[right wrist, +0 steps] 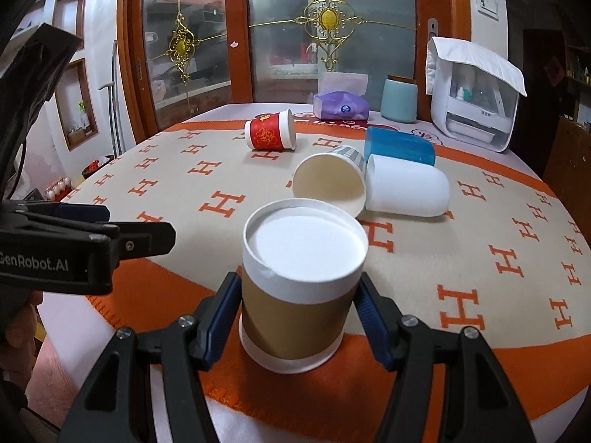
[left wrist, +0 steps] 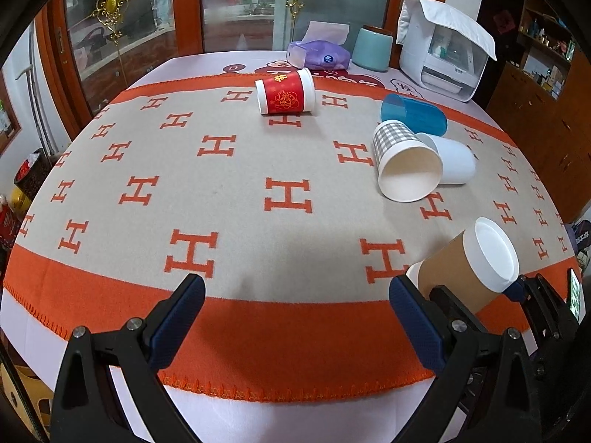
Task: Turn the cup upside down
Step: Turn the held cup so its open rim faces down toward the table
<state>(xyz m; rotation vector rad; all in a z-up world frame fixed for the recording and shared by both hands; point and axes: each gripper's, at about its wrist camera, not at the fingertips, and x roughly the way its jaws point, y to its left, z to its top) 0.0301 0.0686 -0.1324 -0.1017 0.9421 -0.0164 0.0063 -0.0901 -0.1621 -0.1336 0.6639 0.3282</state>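
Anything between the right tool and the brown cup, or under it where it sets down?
Nothing visible. The right tool already has its fingers on both sides of the brown cup, base up. The blanket around it is bare; the checked cup lies farther back.

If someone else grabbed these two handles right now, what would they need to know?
Right gripper: jaws closed on the brown cup, bottom up, its rim at or just above the blanket; contact is unclear.
Left gripper: open, holding nothing.
Done: brown cup is flipped.
Left: release it. The red cup, checked cup, white cup and blue cup lie on their sides.
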